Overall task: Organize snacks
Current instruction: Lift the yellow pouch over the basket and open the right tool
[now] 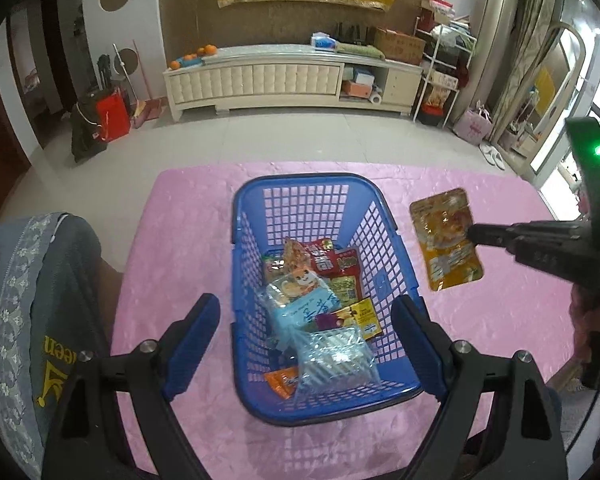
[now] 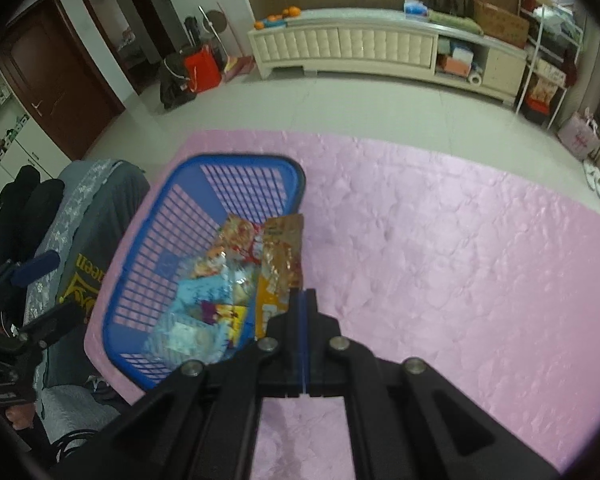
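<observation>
pink quilted cloth is covering the bench (image 1: 180, 240), and beyond it a pale tiled floor is running back to a long cream cabinet (image 1: 260, 80) against the wall. a blue lattice basket (image 1: 300, 186) is sitting on the cloth, already holding a loose heap of snack packets (image 1: 320, 300), some clear, some red and yellow. the right hand-held gripper (image 2: 305, 294) is pinching a flat orange pouch (image 1: 446, 240) with its jaws fully closed on the lower part of the pack, which is hanging in the air just beside the basket's right wall, above the cloth. the left hand-held gripper (image 1: 312, 344) is hovering over the near end of the basket with its jaws standing wide and nothing between them. that pouch is looking light, thin and floppy, with a glossy film that could be slipping under the pads; it is bending and twisting as it is hanging, so gripping well in from a sealed edge seems the safer hold. dropping it into the basket from low over the heap should be gentle enough, since nothing there appears breakable.
</observation>
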`<state>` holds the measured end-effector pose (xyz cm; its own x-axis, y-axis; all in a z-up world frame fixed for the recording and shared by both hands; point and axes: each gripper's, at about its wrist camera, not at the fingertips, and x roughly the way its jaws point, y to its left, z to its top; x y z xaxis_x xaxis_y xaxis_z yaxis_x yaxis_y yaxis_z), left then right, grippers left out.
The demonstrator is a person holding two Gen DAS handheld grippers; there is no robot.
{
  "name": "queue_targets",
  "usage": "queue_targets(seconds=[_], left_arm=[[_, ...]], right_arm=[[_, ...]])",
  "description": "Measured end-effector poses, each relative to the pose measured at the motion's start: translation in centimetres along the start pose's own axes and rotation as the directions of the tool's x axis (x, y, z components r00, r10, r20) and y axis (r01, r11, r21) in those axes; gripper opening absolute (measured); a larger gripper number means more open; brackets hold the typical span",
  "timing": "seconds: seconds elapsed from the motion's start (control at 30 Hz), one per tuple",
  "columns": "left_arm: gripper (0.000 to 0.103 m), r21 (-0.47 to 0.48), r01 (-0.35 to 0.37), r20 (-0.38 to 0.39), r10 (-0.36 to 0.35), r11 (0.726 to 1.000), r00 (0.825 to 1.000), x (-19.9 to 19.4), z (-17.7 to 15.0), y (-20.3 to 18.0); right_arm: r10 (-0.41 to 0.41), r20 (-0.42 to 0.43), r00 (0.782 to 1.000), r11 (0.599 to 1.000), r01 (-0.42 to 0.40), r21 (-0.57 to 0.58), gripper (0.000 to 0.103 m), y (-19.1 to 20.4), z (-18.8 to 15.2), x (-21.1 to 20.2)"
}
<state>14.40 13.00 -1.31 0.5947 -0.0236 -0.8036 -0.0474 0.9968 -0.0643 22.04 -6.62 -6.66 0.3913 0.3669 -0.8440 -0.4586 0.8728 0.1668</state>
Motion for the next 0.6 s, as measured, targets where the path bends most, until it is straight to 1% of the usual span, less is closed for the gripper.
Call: queue_targets(seconds=[0.1,0.23,0.4,0.5,0.6], left_arm=[[0.086,-0.017,0.004,0.011,-0.004,1.0,1.0,-0.6,-0.4,1.0],[0.086,-0.028,0.005,0.015,-0.005,1.0,1.0,-0.8,-0.9,1.9],[0.086,-0.047,0.013,0.019,-0.012,0.999,1.0,-0.4,-1.4,3.1],[0.086,-0.057,0.025,0.016,-0.024,0.998,1.0,0.2,-1.5,3.7],[0.086,-0.05,0.015,0.007,-0.015,0.999,1.0,0.9,-1.8,4.0]], right_arm=[[-0.004,0.02,1.0,1.0,0.004,-0.017,0.002,1.7,0.4,-0.6],[-0.006,0.025,1.0,0.999,0.007,-0.042,0.002,3.8,0.7,-0.2],[-0.025,-0.011,1.0,0.996,0.024,-0.082,0.002,5.9,1.1,1.8],[-0.039,-0.046,0.998,0.996,0.035,-0.082,0.002,6.3,1.4,3.5],[-0.054,-0.062,0.997,0.994,0.048,-0.093,0.002,6.8,1.8,4.9]])
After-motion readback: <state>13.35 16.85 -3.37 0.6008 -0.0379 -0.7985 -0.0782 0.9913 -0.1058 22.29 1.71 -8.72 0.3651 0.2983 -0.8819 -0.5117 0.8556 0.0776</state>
